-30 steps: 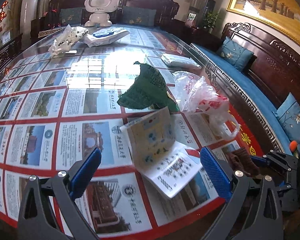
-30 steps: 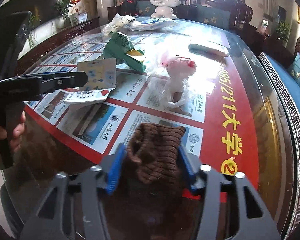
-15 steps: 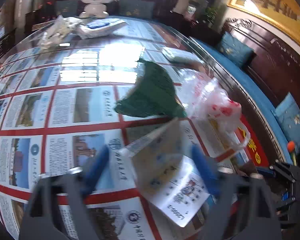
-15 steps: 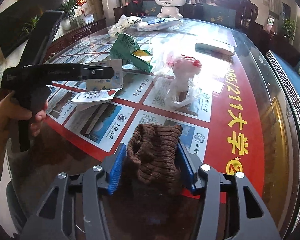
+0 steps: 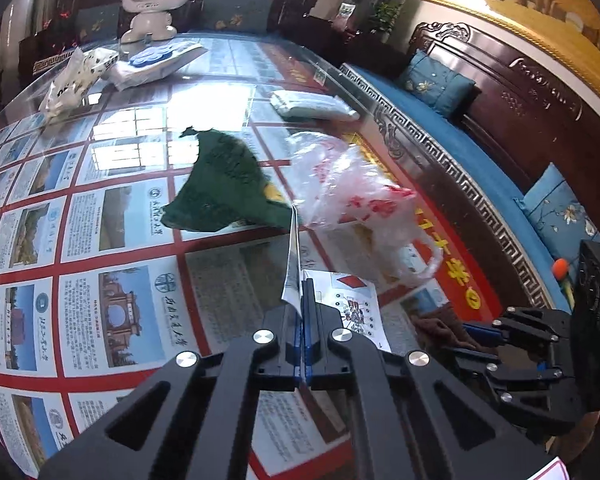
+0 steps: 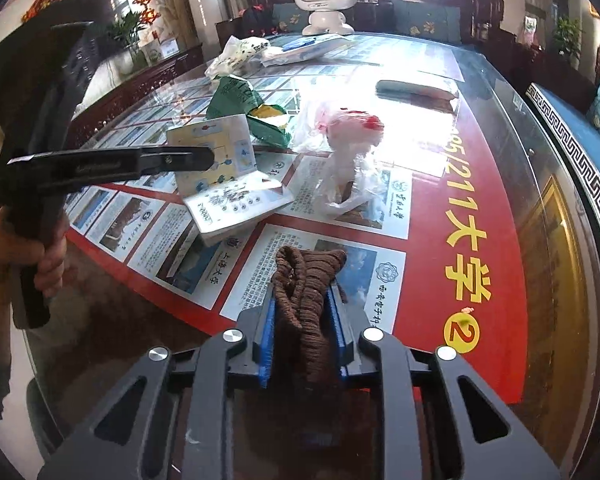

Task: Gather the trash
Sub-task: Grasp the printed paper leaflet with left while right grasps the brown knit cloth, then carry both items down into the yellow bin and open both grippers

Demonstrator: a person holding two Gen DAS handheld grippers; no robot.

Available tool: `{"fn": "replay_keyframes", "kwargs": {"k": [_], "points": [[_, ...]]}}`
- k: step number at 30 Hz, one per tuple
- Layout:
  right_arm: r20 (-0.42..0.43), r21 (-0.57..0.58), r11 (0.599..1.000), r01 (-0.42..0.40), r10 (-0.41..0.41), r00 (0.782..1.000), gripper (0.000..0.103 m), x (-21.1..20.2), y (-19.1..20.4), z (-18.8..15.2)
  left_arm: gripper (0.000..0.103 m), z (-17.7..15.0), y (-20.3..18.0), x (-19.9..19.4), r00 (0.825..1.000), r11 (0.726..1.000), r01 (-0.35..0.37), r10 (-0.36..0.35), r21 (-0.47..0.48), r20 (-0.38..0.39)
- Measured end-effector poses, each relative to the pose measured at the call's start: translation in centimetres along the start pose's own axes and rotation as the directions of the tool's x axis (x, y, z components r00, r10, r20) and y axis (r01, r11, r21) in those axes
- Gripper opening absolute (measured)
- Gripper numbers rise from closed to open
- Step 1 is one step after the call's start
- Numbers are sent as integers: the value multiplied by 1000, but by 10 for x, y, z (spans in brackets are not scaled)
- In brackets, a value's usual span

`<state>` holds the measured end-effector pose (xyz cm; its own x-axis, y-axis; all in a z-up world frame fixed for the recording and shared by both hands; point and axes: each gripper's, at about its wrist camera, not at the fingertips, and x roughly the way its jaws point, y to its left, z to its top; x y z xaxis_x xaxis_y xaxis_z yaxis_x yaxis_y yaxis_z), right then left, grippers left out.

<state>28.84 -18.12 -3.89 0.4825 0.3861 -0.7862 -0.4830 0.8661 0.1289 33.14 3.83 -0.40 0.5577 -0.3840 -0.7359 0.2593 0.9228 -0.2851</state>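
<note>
My left gripper point(image 5: 303, 292) is shut on the raised flap of a folded paper leaflet point(image 5: 294, 252); the rest of the leaflet lies on the glass table. In the right wrist view the leaflet point(image 6: 228, 172) shows pinched by the left gripper point(image 6: 208, 158). My right gripper point(image 6: 302, 308) is shut on a brown knitted cloth point(image 6: 304, 280), also seen in the left wrist view point(image 5: 440, 322). A green wrapper point(image 5: 220, 188) and a clear plastic bag with red print point(image 5: 356, 196) lie just beyond the leaflet.
A white robot toy point(image 5: 152, 0), a white printed bag point(image 5: 76, 80) and a packet with blue discs point(image 5: 156, 62) sit at the table's far end. A flat white pack point(image 5: 312, 106) lies near the right edge. A carved bench with blue cushions point(image 5: 440, 80) runs along the right.
My left gripper moved forward around the leaflet's raised flap and closed on it. My right gripper closed tighter on the brown cloth, squeezing it narrower.
</note>
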Motion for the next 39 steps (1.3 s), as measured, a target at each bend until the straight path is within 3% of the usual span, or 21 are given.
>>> {"fn": "replay_keyframes", "kwargs": {"k": [9,17,22,28,34,39], "points": [[31,-8,1000,13,-13,999,17,-23,9,-13,1,-8,-28,-31,999,998,16,-19,68,46],[142,7,999,-38,37,989,17,-96,26,-44,1,-46,-58,-92,995,990,35,-48,135,92],[193,-2,997,-79,78,978,17,-145,47,-76,1,-96,-80,-135,993,982,47,-65,184,96],[170,22,988,-156,150,974,17,-181,71,-139,1,-175,-100,-175,993,972,94,-107,216,52],[67,67,981,-180,175,982,17,-180,98,-213,1,-250,-109,-171,990,969,136,-125,204,-66],[-32,143,971,-192,199,980,17,-153,105,-262,1,-316,-110,-145,971,971,177,-146,163,-189]]}}
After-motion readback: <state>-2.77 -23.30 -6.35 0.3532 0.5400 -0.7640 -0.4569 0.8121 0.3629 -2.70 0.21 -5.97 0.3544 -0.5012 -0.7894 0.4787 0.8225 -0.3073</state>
